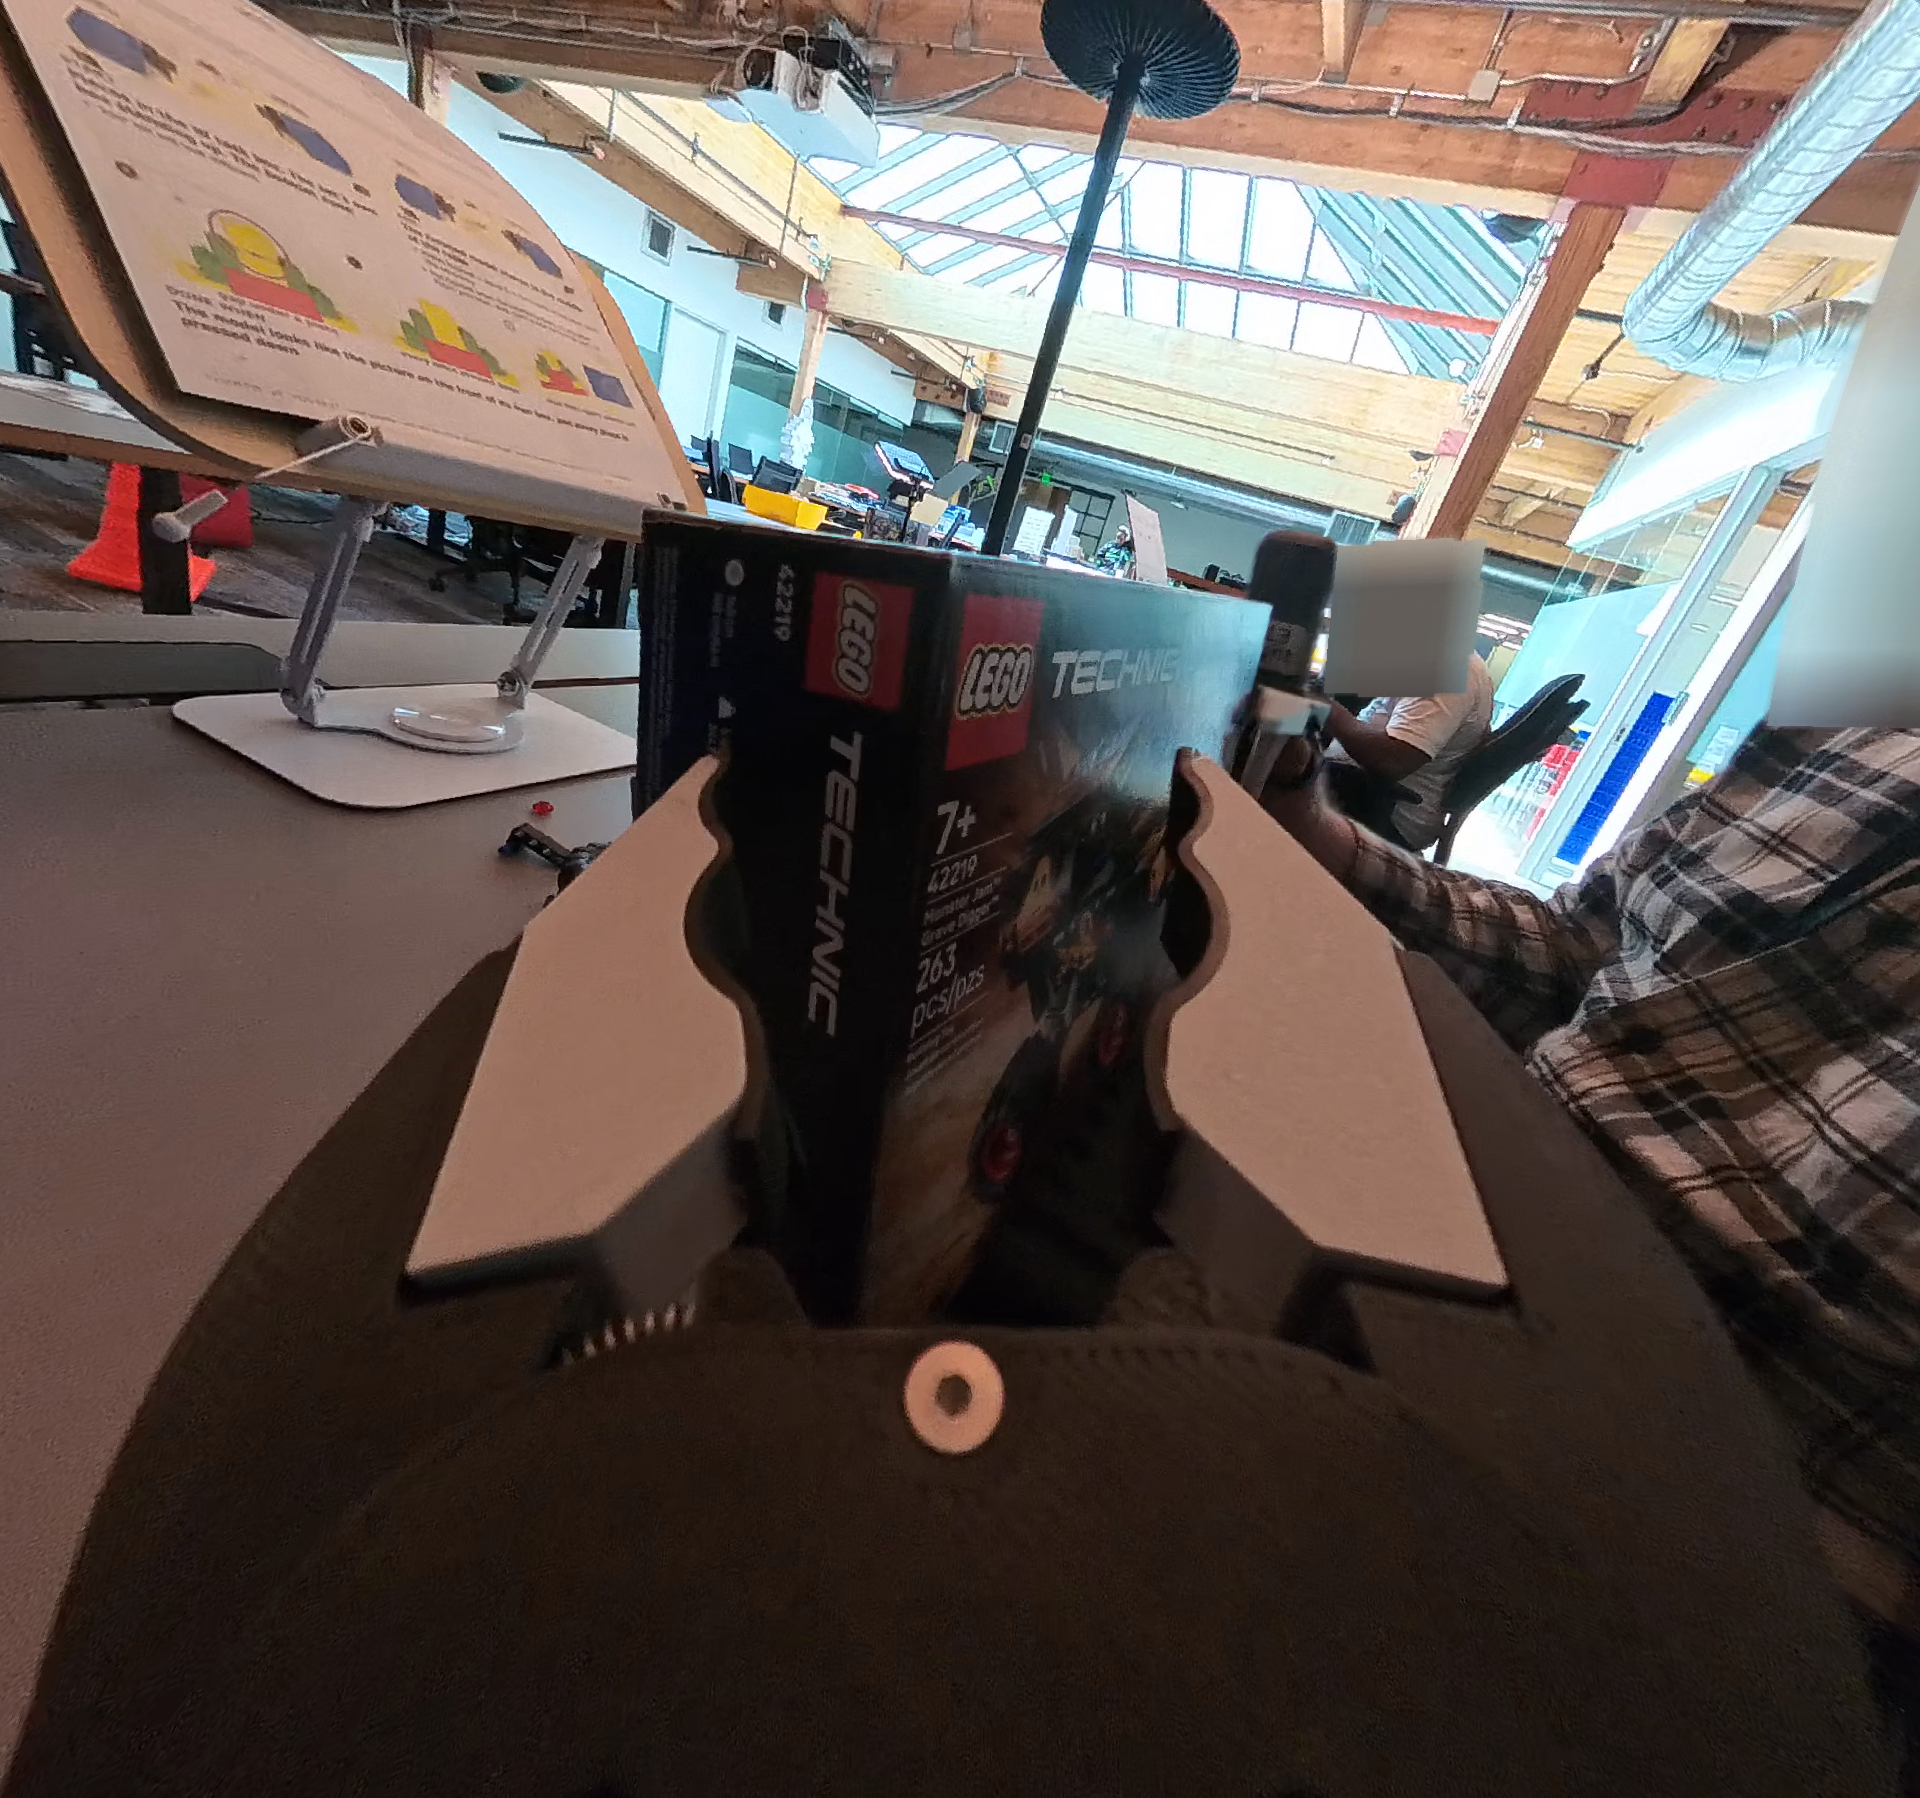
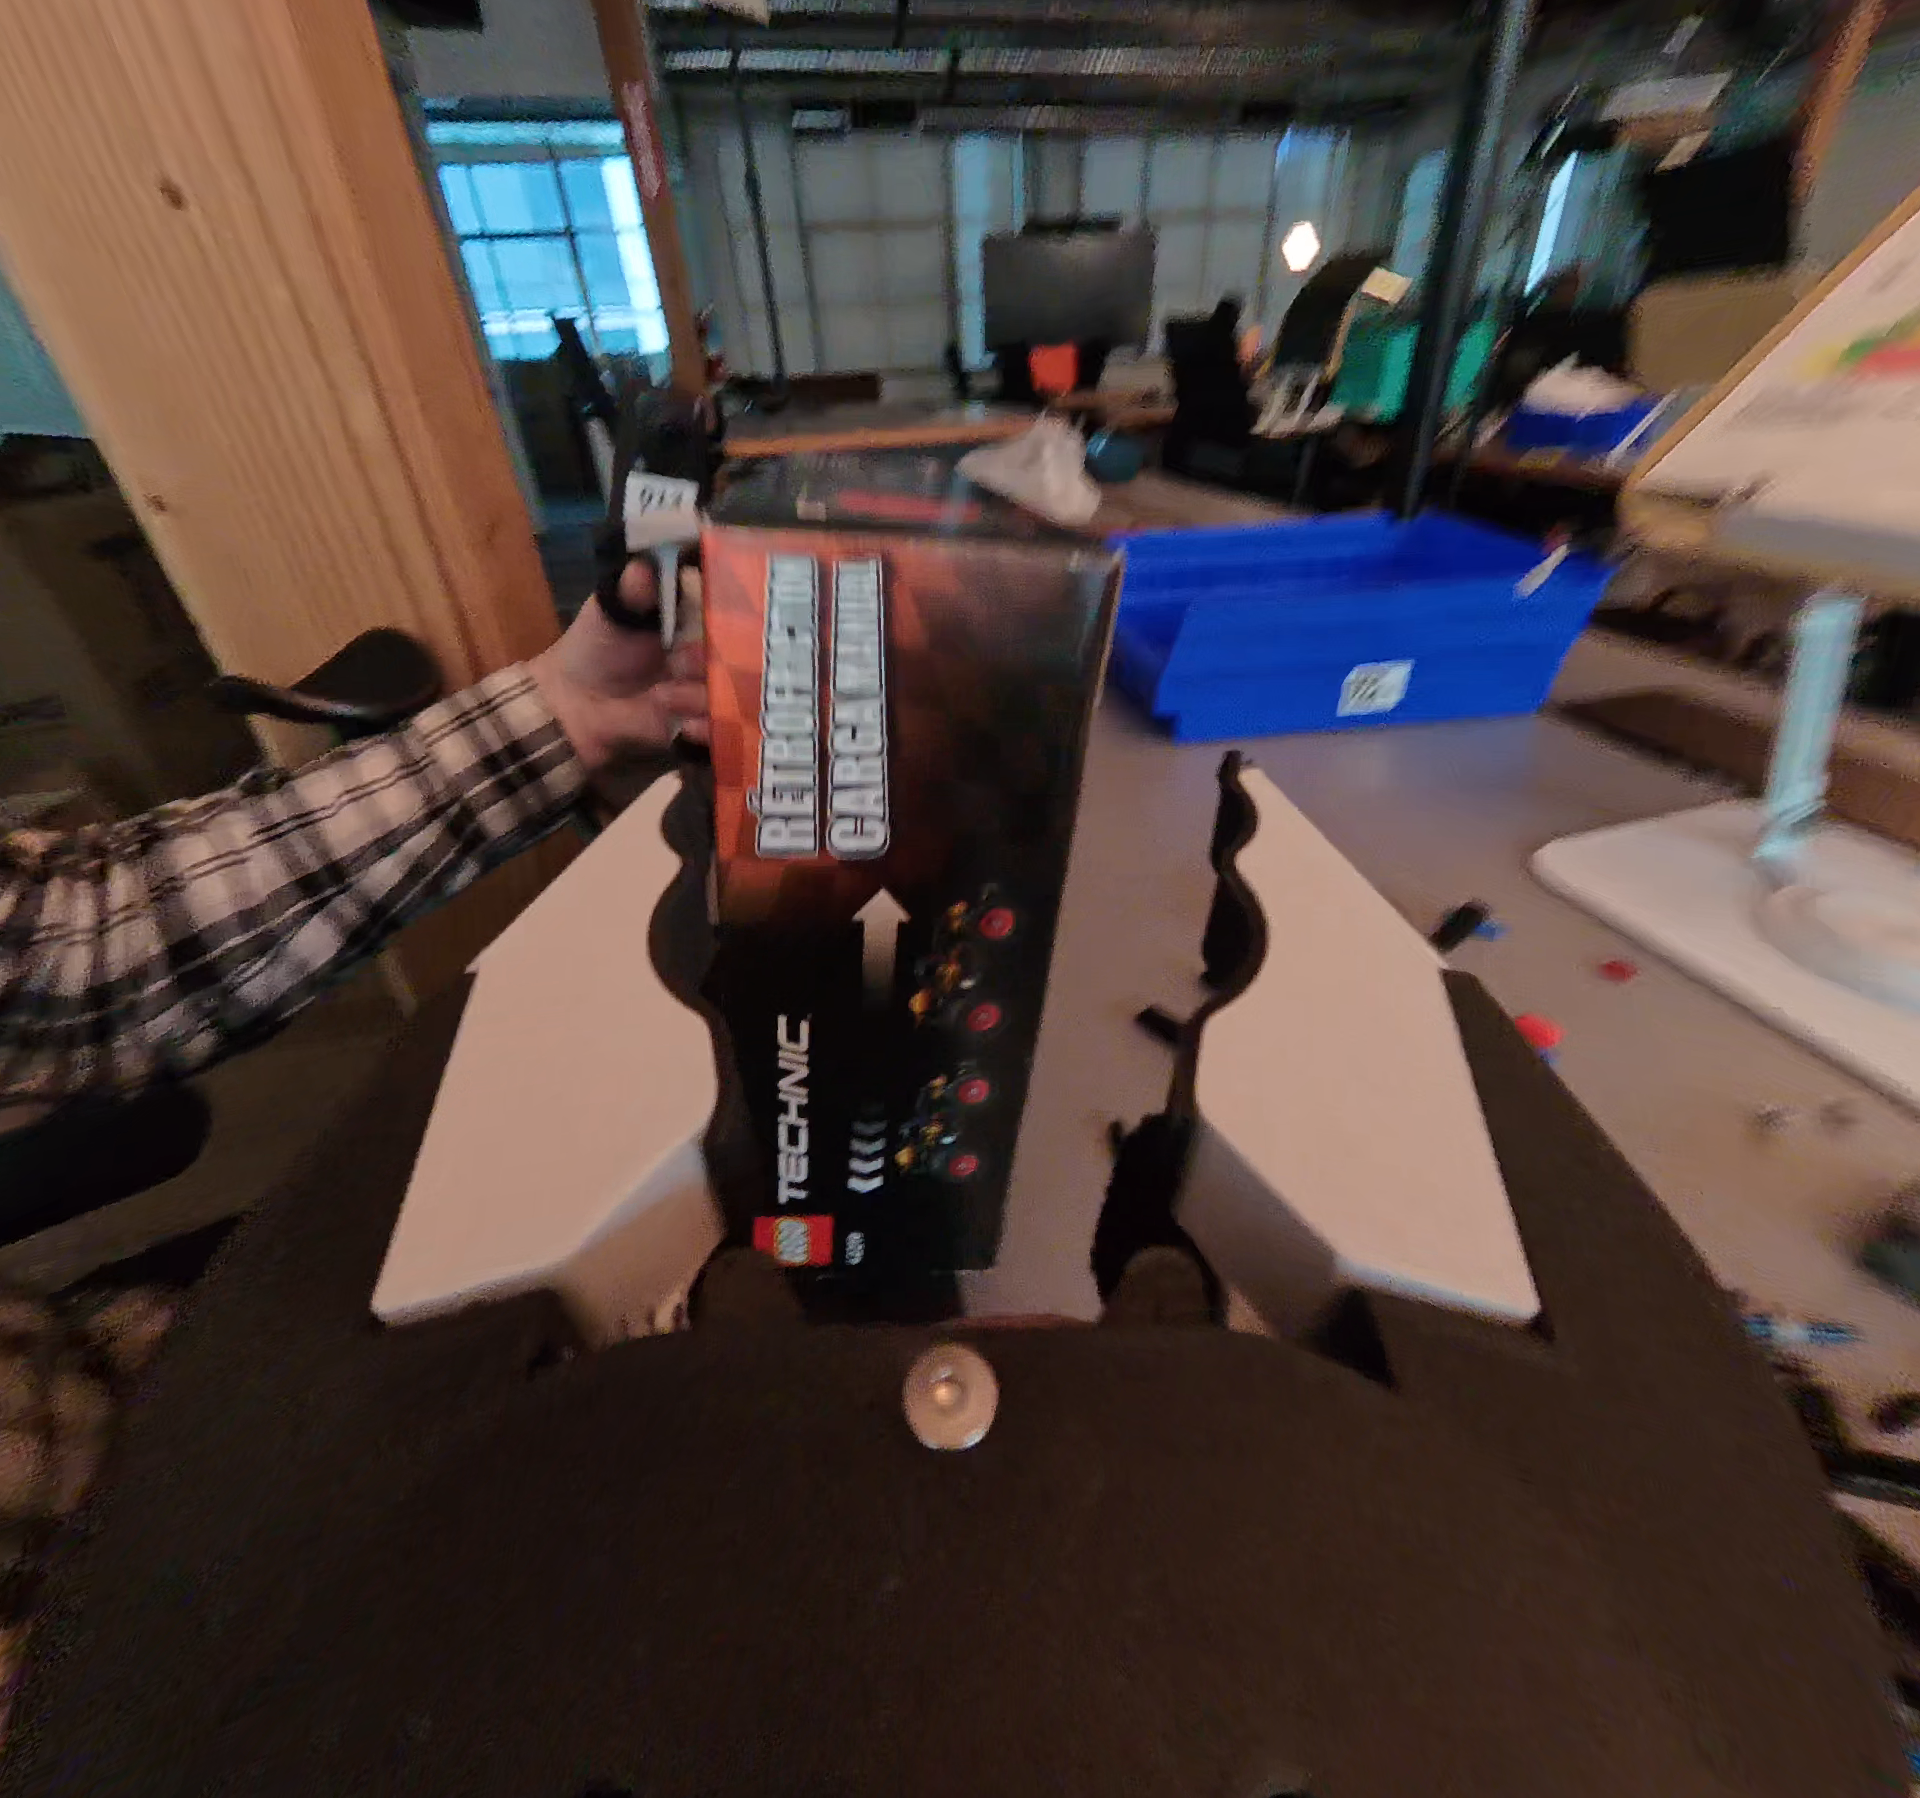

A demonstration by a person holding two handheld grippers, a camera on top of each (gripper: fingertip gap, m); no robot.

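Both tongs bracket one upright toy box (image 1: pixel 935 917): left gripper (image 1: pixel 948 782) clamped across its corner, steadying it; right gripper (image 2: pixel 961 792) apart, only its left finger (image 2: pixel 582 1021) alongside.

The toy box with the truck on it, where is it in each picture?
Left wrist view: the toy box stands upright in the middle, between the left tongs.
Right wrist view: the same box is in the middle, left of centre, against the left finger of the right tongs.
Shared landmark: the white stand base on the grey table.
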